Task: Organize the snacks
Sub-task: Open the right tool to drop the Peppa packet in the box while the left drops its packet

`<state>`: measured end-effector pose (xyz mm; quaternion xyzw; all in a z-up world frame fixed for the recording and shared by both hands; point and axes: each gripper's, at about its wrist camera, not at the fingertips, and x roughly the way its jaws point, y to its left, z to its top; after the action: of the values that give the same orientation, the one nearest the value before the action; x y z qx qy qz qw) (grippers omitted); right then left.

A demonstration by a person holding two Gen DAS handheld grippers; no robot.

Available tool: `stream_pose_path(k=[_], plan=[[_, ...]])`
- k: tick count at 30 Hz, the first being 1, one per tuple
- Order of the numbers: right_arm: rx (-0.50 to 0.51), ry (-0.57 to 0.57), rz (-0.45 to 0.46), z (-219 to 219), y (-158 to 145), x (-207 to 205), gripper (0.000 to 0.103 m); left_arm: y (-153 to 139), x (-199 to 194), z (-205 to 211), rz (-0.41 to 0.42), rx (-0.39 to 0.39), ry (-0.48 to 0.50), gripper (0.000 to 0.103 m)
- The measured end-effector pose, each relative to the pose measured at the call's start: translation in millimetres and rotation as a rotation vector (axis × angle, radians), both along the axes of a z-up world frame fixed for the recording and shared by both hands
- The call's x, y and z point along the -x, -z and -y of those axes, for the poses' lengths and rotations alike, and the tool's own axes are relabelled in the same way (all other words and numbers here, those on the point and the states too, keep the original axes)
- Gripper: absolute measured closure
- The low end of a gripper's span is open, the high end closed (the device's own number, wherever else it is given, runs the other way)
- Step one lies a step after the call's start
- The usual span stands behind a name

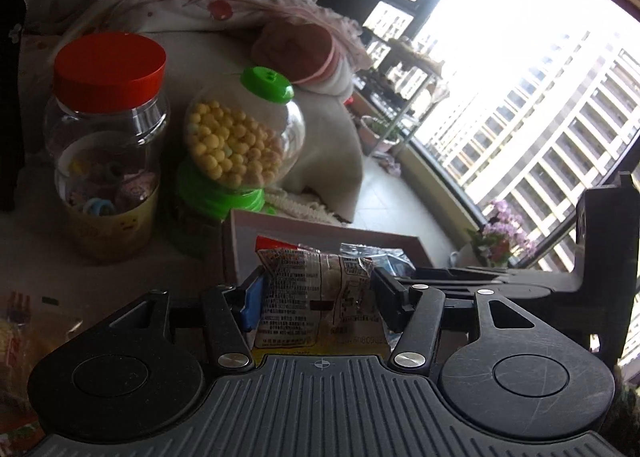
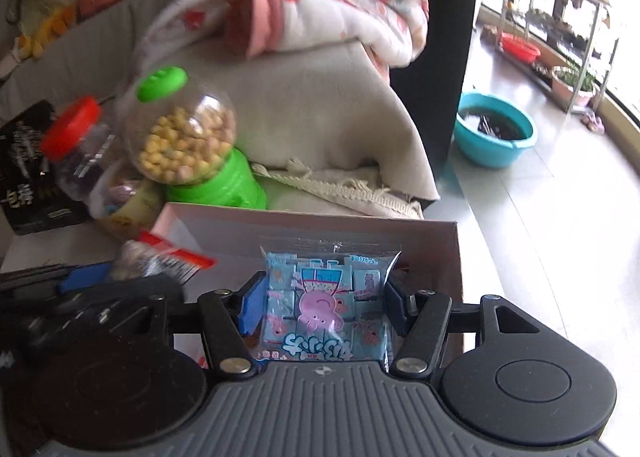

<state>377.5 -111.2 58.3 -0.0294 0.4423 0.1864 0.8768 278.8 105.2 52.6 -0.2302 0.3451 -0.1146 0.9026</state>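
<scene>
My left gripper (image 1: 318,289) is shut on a clear snack packet with printed text and a red end (image 1: 316,293), held just in front of a shallow pink box (image 1: 280,223). My right gripper (image 2: 326,297) is shut on a blue candy bag with a pink pig print (image 2: 326,301), held over the same pink box (image 2: 320,223). The left gripper with its packet (image 2: 160,257) shows at the left of the right wrist view, next to the box. The right gripper's black body (image 1: 600,257) shows at the right of the left wrist view.
A red-lidded clear jar (image 1: 108,129) and a green gumball-style dispenser with yellow balls (image 1: 240,137) stand behind the box. A black packet (image 2: 28,169) lies far left. A sofa with a folded blanket (image 2: 320,9) is behind. A teal basin (image 2: 494,133) sits on the floor.
</scene>
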Motion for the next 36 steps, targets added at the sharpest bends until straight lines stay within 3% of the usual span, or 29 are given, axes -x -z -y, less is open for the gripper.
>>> stream_pose_path(k=[4, 6, 8, 10, 12, 14, 16, 17, 21, 23, 26, 28, 31, 33, 36], plan=[[-0.127, 0.021, -0.025, 22, -8, -7, 0.037, 4, -3, -13, 0.029, 0.1, -0.025, 0.041], [-0.172, 0.047, 0.023, 38, -21, 1, 0.03, 5, -5, -14, 0.021, 0.122, -0.037, 0.041], [-0.153, 0.081, 0.094, 47, -35, 12, 0.027, 6, -17, -3, 0.006, 0.113, 0.004, 0.041], [-0.115, 0.108, 0.153, 52, -45, 22, 0.026, 7, -28, 18, -0.027, 0.033, 0.073, 0.041], [-0.075, 0.135, 0.184, 56, -51, 26, 0.026, 6, -35, 43, -0.05, -0.146, 0.111, 0.04], [-0.03, 0.161, 0.208, 57, -53, 32, 0.026, 2, -38, 52, -0.039, -0.233, 0.033, 0.04], [0.002, 0.163, 0.241, 56, -53, 41, 0.026, -3, -36, 48, 0.004, -0.213, -0.056, 0.041], [0.019, 0.158, 0.256, 55, -52, 46, 0.026, -5, -35, 48, 0.011, -0.209, -0.044, 0.041], [0.081, 0.14, 0.31, 49, -53, 61, 0.025, 8, -41, 62, -0.119, -0.177, 0.183, 0.04], [0.093, 0.143, 0.329, 44, -54, 67, 0.024, 8, -32, 59, -0.084, -0.145, 0.145, 0.04], [0.081, 0.138, 0.338, 39, -55, 74, 0.024, 1, -15, 35, 0.056, -0.004, -0.025, 0.041], [0.069, 0.137, 0.337, 39, -57, 79, 0.023, -1, -13, 35, 0.067, -0.031, -0.03, 0.04], [0.05, 0.148, 0.345, 43, -60, 84, 0.023, 10, -24, 62, -0.064, -0.151, 0.195, 0.04], [0.04, 0.163, 0.351, 48, -61, 87, 0.023, 13, -20, 62, -0.035, -0.117, 0.123, 0.04], [0.037, 0.174, 0.345, 55, -58, 90, 0.023, 17, -23, 48, -0.028, 0.033, -0.021, 0.04]])
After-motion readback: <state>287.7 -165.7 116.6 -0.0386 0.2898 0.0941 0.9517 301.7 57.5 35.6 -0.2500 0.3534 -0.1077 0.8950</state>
